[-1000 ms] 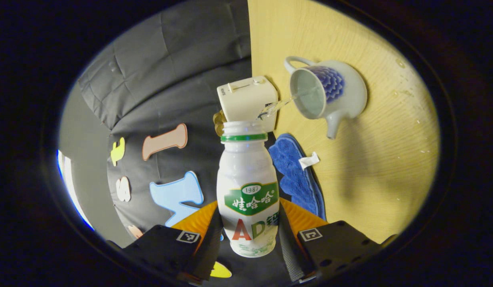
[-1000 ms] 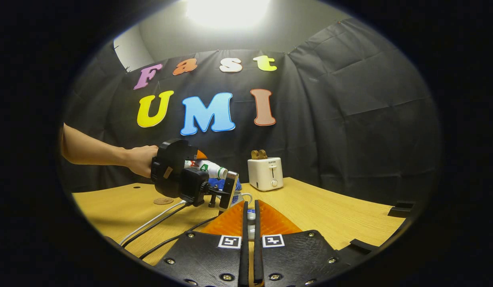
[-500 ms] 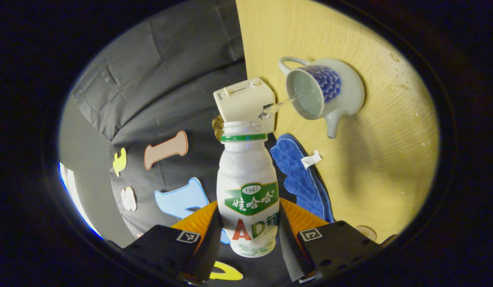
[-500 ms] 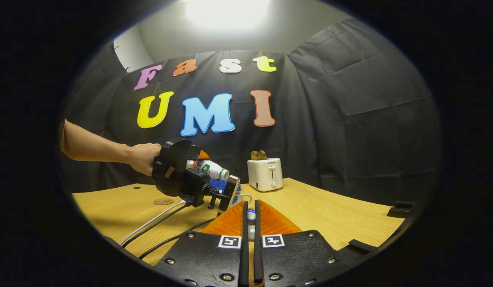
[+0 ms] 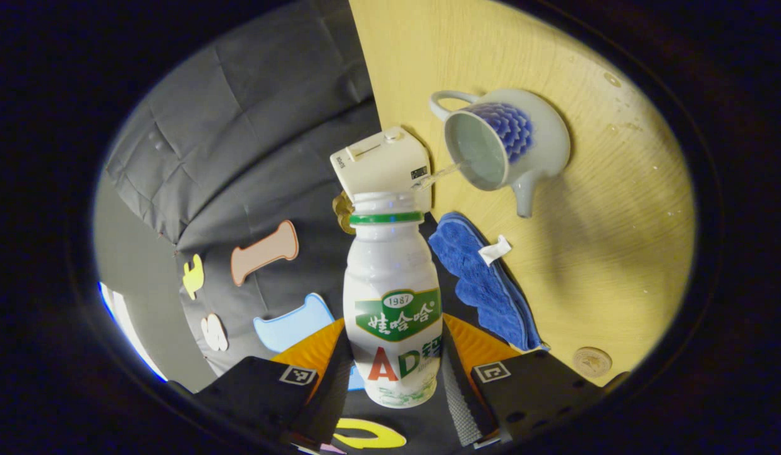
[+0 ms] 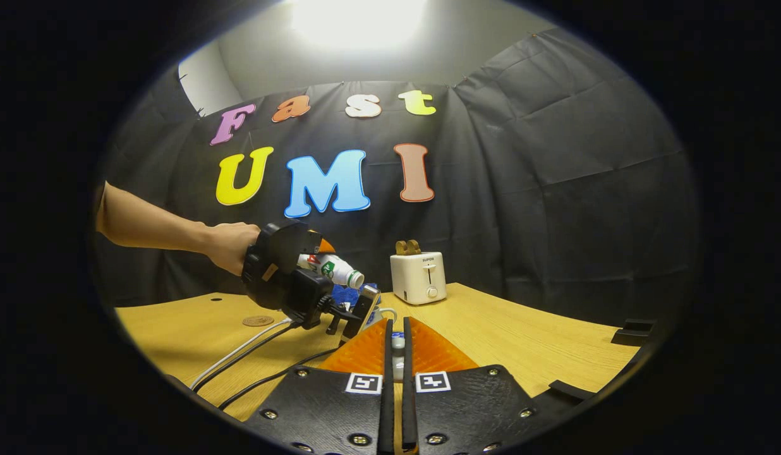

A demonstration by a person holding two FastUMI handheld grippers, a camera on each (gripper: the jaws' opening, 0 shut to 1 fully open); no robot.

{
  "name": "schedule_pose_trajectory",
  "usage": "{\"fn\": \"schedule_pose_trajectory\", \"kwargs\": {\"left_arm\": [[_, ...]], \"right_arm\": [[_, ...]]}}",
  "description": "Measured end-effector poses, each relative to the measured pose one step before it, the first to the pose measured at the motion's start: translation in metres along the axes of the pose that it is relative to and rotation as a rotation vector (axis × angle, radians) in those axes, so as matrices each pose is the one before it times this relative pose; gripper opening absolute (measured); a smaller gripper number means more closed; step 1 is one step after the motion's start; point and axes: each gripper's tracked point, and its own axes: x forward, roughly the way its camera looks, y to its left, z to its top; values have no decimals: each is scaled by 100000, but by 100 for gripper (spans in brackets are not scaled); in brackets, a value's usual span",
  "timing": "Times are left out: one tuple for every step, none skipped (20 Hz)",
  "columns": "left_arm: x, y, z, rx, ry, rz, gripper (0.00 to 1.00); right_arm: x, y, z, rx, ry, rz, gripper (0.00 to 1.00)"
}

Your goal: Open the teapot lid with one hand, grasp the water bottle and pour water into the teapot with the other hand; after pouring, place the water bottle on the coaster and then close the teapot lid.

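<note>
My left gripper (image 5: 394,341) is shut on a white water bottle (image 5: 393,284) with a green neck ring, tipped on its side. A thin stream of water runs from its mouth into the open white teapot (image 5: 529,148) with a blue flower pattern, which stands on the wooden table (image 5: 605,253). A round coaster (image 5: 591,361) lies near the table's edge. In the right gripper view, a hand holds the left gripper (image 6: 289,278) with the tilted bottle (image 6: 335,269). My right gripper (image 6: 395,328) is shut on the small teapot lid (image 6: 397,344), raised above the table.
A white toaster (image 6: 417,277) stands at the back of the table (image 6: 529,341), and a blue cloth (image 5: 482,284) lies beside it. Cables (image 6: 251,357) trail across the table from the left gripper. The coaster (image 6: 258,321) lies at the left.
The left gripper view has turned a little, bringing the coaster into sight. The water stream has thinned. In the right gripper view, the bottle has risen slightly and tipped further.
</note>
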Motion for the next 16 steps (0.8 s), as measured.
{"fn": "schedule_pose_trajectory", "kwargs": {"left_arm": [[2, -6, 70, 865, -141, 78, 75], [11, 5, 3, 650, -131, 28, 75], [-24, -27, 113, 517, -7, -59, 75], [-41, 121, 10, 761, -281, 171, 80], [-48, 31, 88, 1077, -136, -15, 80], [-10, 139, -16, 1049, -298, 422, 80], [30, -27, 36, 784, -169, 152, 80], [-13, 33, -22, 540, -275, 129, 80], [26, -20, 69, 505, -299, 104, 80], [-54, 94, 97, 712, -200, 28, 75], [-39, 8, 154, 837, -141, 20, 75], [-38, 66, 26, 830, -401, 147, 75], [-3, -27, 127, 763, -337, -59, 80], [4, 30, 26, 896, -526, 204, 80], [-6, -31, 77, 1178, -314, 130, 80], [-68, 164, 17, 1244, -347, 383, 80]], "right_arm": [[-13, -14, 60, -28, 30, -58, 5], [-95, -68, -51, 123, -31, 66, 5], [75, 86, 38, 168, -13, 153, 5], [-38, 23, -7, 68, 6, 89, 5], [-70, -9, -3, -12, -12, 104, 5], [48, 36, 49, 42, -31, 97, 5], [-56, 42, 99, 100, -52, 109, 5], [-23, -55, 13, 176, -94, 43, 5], [0, -39, 100, 195, -96, 12, 5], [22, -37, -11, 187, -12, 4, 5], [14, -37, 43, 180, -102, -66, 5], [-76, -62, -18, 116, -12, -64, 5], [41, -41, 50, 94, -1, -43, 5], [50, -49, -50, 28, 87, -69, 5], [-85, -81, 73, 96, -24, -34, 5], [-57, -49, 23, 176, -113, -87, 5]]}}
